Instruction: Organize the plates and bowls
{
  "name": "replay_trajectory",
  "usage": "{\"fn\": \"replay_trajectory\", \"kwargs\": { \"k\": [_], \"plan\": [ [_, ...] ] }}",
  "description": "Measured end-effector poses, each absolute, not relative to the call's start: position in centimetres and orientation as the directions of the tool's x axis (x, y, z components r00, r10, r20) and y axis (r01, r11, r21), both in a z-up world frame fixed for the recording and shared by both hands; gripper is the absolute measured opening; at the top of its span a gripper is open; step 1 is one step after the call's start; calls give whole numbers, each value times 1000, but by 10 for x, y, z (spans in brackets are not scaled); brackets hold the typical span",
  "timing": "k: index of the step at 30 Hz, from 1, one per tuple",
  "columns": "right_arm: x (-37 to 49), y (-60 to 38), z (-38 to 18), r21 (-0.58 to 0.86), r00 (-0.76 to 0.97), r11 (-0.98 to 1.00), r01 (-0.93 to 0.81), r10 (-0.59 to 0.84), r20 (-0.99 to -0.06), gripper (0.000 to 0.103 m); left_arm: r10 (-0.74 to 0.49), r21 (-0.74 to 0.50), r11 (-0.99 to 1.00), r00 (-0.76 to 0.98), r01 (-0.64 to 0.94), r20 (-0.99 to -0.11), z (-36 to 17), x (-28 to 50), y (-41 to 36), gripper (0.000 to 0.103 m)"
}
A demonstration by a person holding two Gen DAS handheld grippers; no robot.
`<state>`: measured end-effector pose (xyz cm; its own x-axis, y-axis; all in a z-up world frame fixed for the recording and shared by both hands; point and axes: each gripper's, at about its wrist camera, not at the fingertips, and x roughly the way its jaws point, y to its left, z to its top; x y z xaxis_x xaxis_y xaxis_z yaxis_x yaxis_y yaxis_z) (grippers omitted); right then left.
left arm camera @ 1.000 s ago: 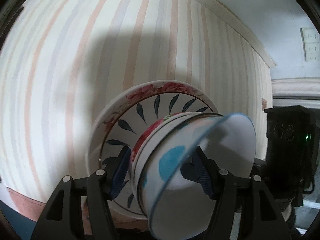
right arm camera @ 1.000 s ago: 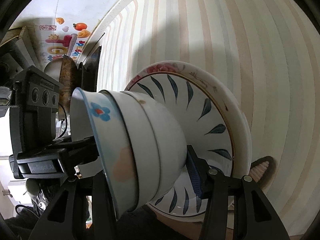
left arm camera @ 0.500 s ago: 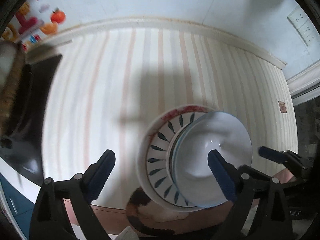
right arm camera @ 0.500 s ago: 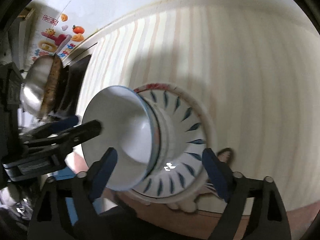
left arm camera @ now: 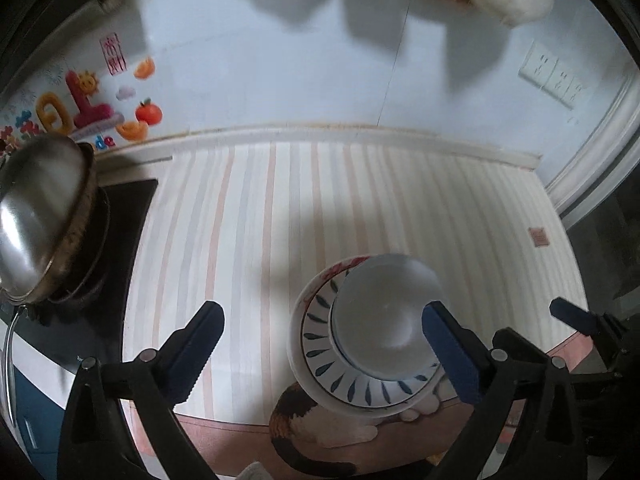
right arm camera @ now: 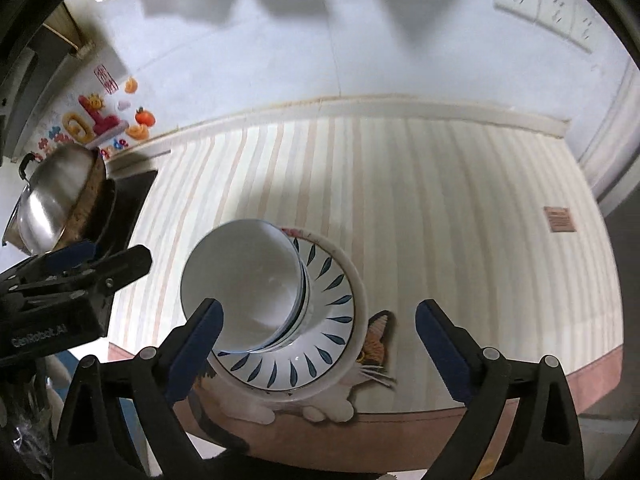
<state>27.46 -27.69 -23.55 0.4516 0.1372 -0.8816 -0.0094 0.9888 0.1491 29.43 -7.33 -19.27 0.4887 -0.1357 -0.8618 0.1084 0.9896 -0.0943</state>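
1 stack of bowls [left arm camera: 384, 320] nested on a blue-leaf plate [left arm camera: 320, 360], that in turn on a red-flowered plate [left arm camera: 340, 268]; all set on the striped tablecloth [left arm camera: 280, 220] near its front edge, partly over a printed cat [right arm camera: 376, 344].

Against 1 second ago: then clamped from 2 sides, tilted and filling both views; now standing upright and let go, seen from above and much smaller. Left gripper [left arm camera: 322, 316] and right gripper [right arm camera: 320, 308] both lifted clear and spread wide, jaws just opened, no pad pressing on anything. In the pictures, stack showing below and between the blue pads [left arm camera: 200, 344], untouched. Far more of the cloth and wall in sight than before.

Counted:
- 2 plates, leaf one on top, flowered rim peeping out behind.
- Bowls: 1 white inside showing from above, with further rims under it at the side in the right wrist view; exact number not readable now, 3 nested in the earlier right wrist view.
- 2 grippers, each with 2 blue pads; each gripper's tip also visible at the edge of the other's view.
- 1 steel pot lid [left arm camera: 40, 220] at the left, over a dark hob [left arm camera: 128, 208].
- 3 wall sockets [left arm camera: 556, 76] in a row, upper right.
- 1 small reddish label [left arm camera: 538, 237] on the cloth at the right.
- 1 cluster of bright wall stickers [left arm camera: 80, 108], fruit and letters, too blurred for a full count.
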Motion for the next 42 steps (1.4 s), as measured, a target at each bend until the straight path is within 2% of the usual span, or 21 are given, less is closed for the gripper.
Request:
{"fn": "replay_trajectory", "kwargs": {
  "k": [12,29,42],
  "plan": [
    [222,-289,-173,141,570,990,0,116,-813,100,-93,-67,996,600,66,-794,-143,238,-73,103],
    [86,-291,-88,99,681,992,-73,122,-722,101,21,-14,999,713,-44,-701,-69,93,-73,103],
    [-11,-266,-35,39,762,999,-23,43,-647,102,19,30,1000,740,2,-672,-46,22,-58,103]
  ]
}}
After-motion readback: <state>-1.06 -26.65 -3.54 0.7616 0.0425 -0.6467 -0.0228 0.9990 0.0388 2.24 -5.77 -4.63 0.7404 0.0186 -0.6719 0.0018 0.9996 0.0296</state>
